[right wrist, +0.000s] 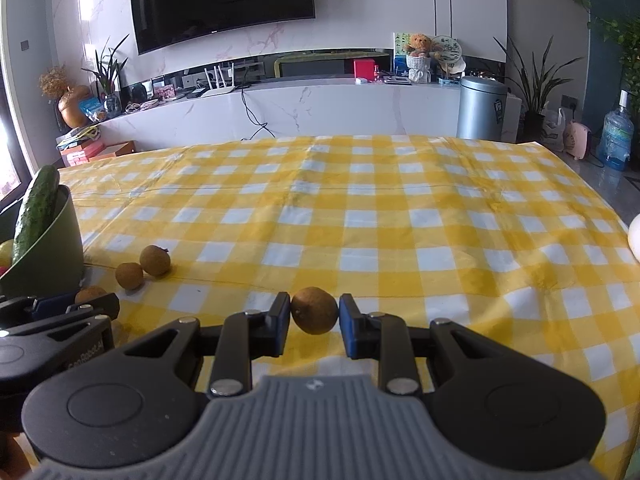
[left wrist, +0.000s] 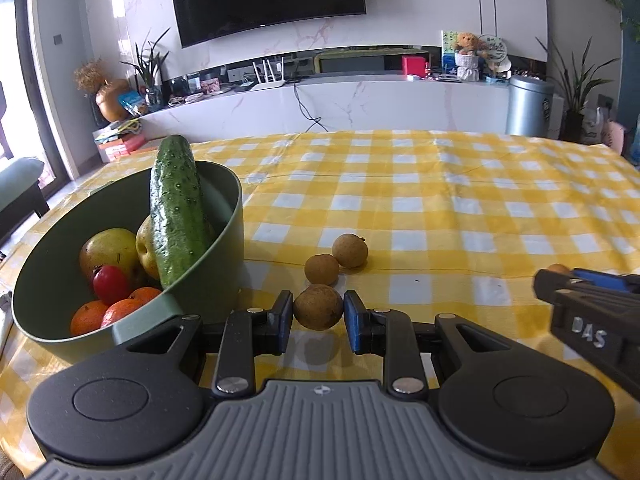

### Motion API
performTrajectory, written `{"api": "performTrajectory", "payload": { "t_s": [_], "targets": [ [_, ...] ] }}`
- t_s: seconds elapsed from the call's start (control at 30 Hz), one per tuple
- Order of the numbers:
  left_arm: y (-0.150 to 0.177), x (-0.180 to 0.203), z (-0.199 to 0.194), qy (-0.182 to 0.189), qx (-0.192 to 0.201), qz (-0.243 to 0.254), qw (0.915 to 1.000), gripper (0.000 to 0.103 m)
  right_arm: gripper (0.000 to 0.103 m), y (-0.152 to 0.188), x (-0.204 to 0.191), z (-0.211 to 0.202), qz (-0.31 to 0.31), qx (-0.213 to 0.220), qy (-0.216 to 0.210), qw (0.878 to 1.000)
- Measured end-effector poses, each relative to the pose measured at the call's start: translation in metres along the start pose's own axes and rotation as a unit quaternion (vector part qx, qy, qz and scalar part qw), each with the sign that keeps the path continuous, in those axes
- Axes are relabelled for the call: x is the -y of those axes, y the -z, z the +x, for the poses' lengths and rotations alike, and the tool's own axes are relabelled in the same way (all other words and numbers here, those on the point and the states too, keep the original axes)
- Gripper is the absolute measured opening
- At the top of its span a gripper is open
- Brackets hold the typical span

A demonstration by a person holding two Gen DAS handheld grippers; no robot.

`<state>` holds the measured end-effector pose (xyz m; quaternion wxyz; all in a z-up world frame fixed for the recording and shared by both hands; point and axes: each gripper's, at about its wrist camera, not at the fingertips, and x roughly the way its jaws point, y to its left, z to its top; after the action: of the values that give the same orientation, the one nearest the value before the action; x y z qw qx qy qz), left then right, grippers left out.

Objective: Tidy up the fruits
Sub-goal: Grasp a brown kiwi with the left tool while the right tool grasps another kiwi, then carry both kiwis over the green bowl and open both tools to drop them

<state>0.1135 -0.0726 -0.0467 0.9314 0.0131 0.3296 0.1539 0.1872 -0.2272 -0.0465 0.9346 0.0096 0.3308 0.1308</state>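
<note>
The left gripper [left wrist: 319, 316] and the right gripper [right wrist: 314, 318] are both tilting down, each squeezing one brown fruit [left wrist: 318, 306]; the green bowl [right wrist: 60, 256] is getting cut off.

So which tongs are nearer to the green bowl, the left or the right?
Left. The left tongs, shut on a brown fruit, sit right beside the green bowl. The right tongs, gripping another brown fruit, are farther off to its right.

Marble wall [right wrist: 360, 8] bearing a dark television [right wrist: 222, 0]; long white console [right wrist: 320, 108] below — daylight from left.
</note>
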Motion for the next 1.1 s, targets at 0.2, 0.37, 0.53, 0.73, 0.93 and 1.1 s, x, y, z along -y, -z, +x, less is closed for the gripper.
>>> {"api": "performTrajectory", "payload": {
  "t_s": [0.2, 0.37, 0.53, 0.73, 0.93, 1.1],
  "targets": [
    [-0.006, -0.01, -0.017, 0.016, 0.01, -0.012, 0.9998, 0.03, 0.022, 0.0, -0.009, -0.01, -0.012, 0.01, -0.013, 1.0],
    [-0.012, -0.021, -0.028, 0.027, 0.015, -0.023, 0.9993, 0.03, 0.022, 0.001, -0.017, -0.019, -0.024, 0.018, -0.022, 0.999],
    [-0.017, -0.033, -0.039, 0.044, 0.016, -0.024, 0.9986, 0.03, 0.023, 0.001, -0.027, -0.032, -0.034, 0.028, -0.039, 0.998],
    [-0.028, -0.05, -0.051, 0.074, 0.018, -0.029, 0.9966, 0.03, 0.022, -0.003, -0.044, -0.05, -0.052, 0.056, -0.068, 0.995],
    [-0.038, -0.073, -0.058, 0.095, 0.01, -0.034, 0.9949, 0.03, 0.023, -0.008, -0.061, -0.063, -0.06, 0.075, -0.096, 0.991],
    [-0.042, -0.097, -0.059, 0.107, 0.001, -0.048, 0.9931, 0.03, 0.023, -0.012, -0.08, -0.071, -0.065, 0.085, -0.123, 0.987]
  ]
}}
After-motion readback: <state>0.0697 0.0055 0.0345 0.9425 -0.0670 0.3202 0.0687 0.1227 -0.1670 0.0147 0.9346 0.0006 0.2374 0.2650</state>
